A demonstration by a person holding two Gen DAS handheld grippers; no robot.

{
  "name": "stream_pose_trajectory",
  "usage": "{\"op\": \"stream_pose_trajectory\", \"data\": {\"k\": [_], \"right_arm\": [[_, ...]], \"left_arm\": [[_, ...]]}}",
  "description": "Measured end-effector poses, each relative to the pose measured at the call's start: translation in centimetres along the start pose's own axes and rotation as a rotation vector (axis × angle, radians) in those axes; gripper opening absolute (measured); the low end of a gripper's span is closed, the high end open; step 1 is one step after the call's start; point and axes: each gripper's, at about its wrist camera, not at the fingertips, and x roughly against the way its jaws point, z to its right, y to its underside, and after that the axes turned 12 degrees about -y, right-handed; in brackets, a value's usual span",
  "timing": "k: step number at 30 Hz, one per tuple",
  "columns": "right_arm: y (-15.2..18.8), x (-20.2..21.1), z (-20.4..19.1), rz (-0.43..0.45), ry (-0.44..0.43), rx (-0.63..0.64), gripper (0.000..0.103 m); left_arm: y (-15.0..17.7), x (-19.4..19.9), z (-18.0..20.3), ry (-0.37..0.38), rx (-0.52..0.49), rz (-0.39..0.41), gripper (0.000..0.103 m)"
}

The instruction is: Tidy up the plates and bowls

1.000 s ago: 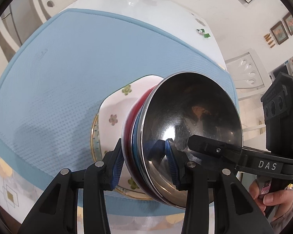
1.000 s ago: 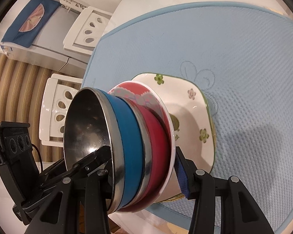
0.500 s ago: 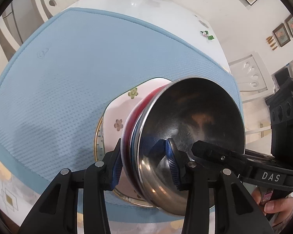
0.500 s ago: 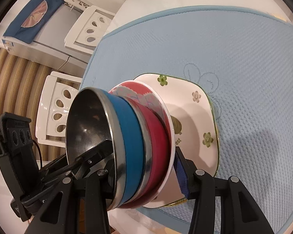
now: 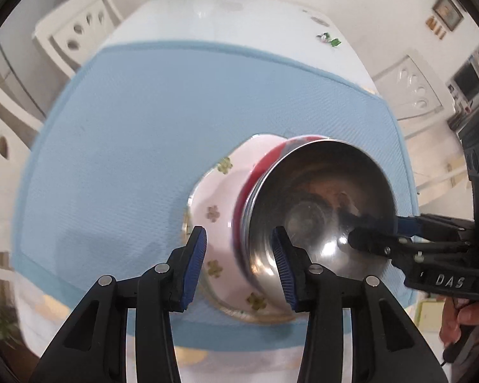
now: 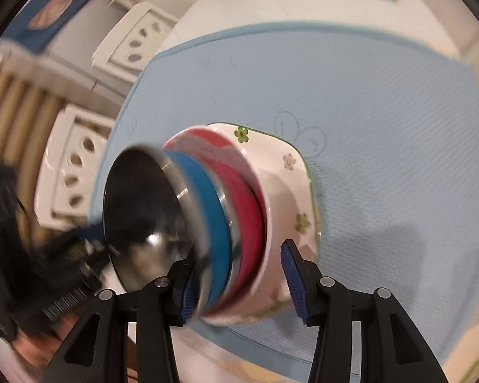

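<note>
A nested stack of tableware sits in the lower middle of both views on a pale blue, finely dimpled fabric mat [image 5: 150, 121] that covers most of the glossy white table [image 5: 226, 16]. Topmost is a polished round steel bowl [image 5: 322, 204], its mirror-smooth inside catching bright glints. Under it the right wrist view shows a matte blue band of a second steel-rimmed bowl [image 6: 207, 204], then a red bowl [image 6: 242, 198], all cupped in a white ceramic dish with rounded square corners and small green flower prints [image 6: 290, 172]. Below that a thin gilt-edged plate rim [image 5: 188, 223] peeks out at the dish's left edge, partly blurred.

The left tongs [image 5: 239, 268], black with ribbed blue pads, are opening: the stack's edge lies between the pads, and a clear gap shows beside the left one. The right tongs [image 6: 239, 281] are opening as well, straddling the stack's near edge with their right pad standing free of the white dish; motion blur hides whether the left pad touches the steel. A hand [image 5: 472, 322] grips a black handle at the lower right of the left wrist view.
</note>
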Motion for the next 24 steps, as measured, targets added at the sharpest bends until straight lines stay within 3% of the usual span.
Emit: {"op": "stream_pose_trajectory", "data": {"k": [1, 2, 3, 6, 9, 11, 13, 14, 15, 17, 21, 24], "right_arm": [[0.4, 0.4, -0.4, -0.003, 0.016, 0.014, 0.055], [0.8, 0.7, -0.7, -0.008, 0.025, 0.021, 0.055], [1.1, 0.9, -0.9, -0.012, 0.032, 0.02, 0.059], [2.0, 1.2, -1.5, -0.021, 0.068, 0.022, 0.077], [2.9, 1.8, -2.4, -0.003, 0.086, 0.064, 0.082], [3.4, 2.3, -2.8, 0.023, 0.108, 0.076, 0.103], [3.7, 2.6, -3.3, 0.073, 0.08, 0.094, 0.103], [3.9, 2.9, -3.5, 0.099, 0.064, 0.104, 0.103], [4.1, 3.1, -3.7, 0.127, 0.058, 0.112, 0.103], [4.4, 3.4, -3.9, 0.184, 0.096, 0.131, 0.103], [4.8, 2.9, -4.6, 0.246, 0.159, 0.161, 0.103], [4.8, 2.3, -4.8, 0.265, 0.163, 0.153, 0.103]], "left_arm": [[0.2, 0.4, -0.2, 0.011, -0.004, 0.0, 0.049], [0.4, 0.8, -0.5, 0.012, -0.008, -0.001, 0.067], [0.7, 1.2, -0.8, -0.007, -0.01, 0.007, 0.074], [1.5, 1.6, -1.7, 0.013, -0.014, -0.001, 0.074], [2.1, 1.2, -2.3, 0.023, -0.019, -0.037, 0.074], [2.5, 1.0, -2.7, 0.033, -0.022, -0.045, 0.074], [2.4, 0.8, -2.7, 0.037, -0.02, -0.041, 0.078], [2.5, 0.7, -2.9, 0.029, -0.02, -0.029, 0.086], [2.5, 0.6, -2.9, 0.02, -0.024, -0.023, 0.101], [2.5, 0.5, -2.7, -0.007, -0.05, -0.003, 0.102], [3.0, 0.6, -2.3, -0.033, -0.114, 0.134, 0.102], [3.3, 0.2, -2.2, -0.03, -0.137, 0.132, 0.102]]}}
